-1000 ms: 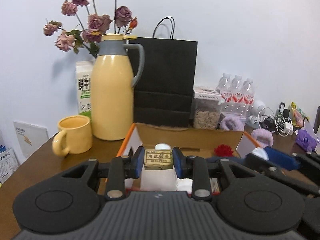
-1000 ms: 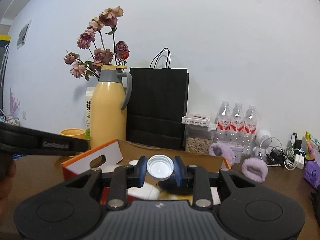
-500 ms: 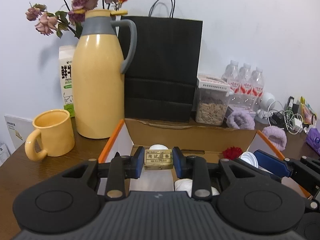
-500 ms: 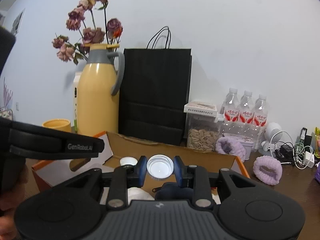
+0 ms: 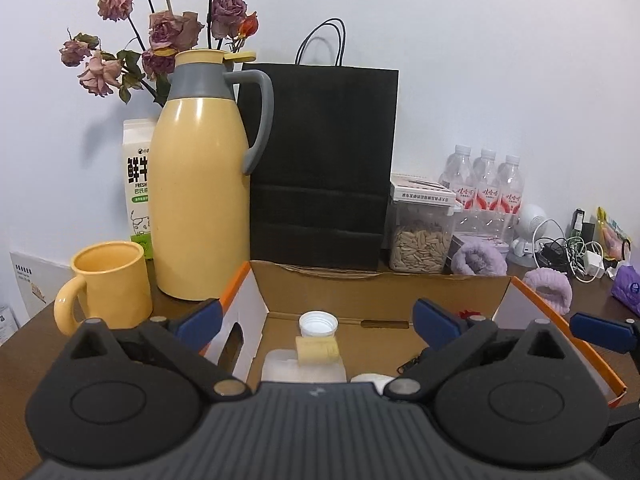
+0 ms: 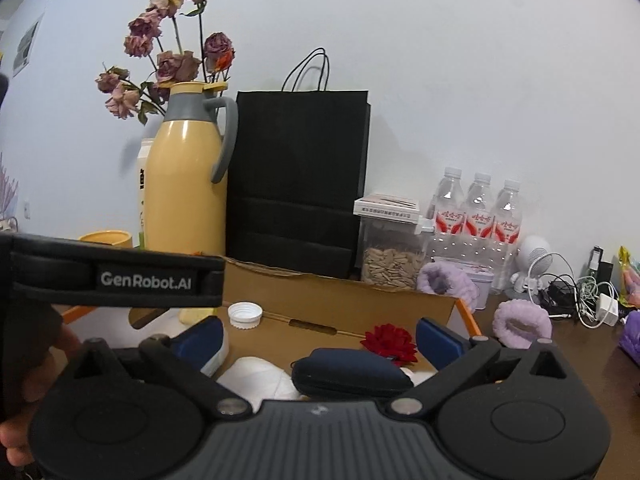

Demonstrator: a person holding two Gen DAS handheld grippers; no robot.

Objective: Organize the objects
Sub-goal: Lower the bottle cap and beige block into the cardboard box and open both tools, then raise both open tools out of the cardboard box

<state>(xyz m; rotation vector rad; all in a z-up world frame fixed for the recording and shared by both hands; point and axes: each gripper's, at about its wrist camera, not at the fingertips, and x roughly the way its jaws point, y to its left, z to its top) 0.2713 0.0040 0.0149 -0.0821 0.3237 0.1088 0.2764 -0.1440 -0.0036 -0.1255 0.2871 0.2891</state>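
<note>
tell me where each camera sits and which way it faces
Left wrist view: sits on the left claw, facing the open cardboard box and yellow thermos jug; its own open blue-padded fingers show, and the right claw's finger at right.
Right wrist view: sits on the right claw, facing the same box; its open fingers, the left claw's black body and a hand show.
Shared: box, jug, black paper bag, white bottle cap.

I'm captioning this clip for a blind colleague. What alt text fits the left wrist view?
The left claw, its jaws just opened and empty, hovers over an open cardboard box holding a white bottle cap and a small yellow eraser. Behind stand a yellow jug, a yellow mug and a black paper bag.
</note>
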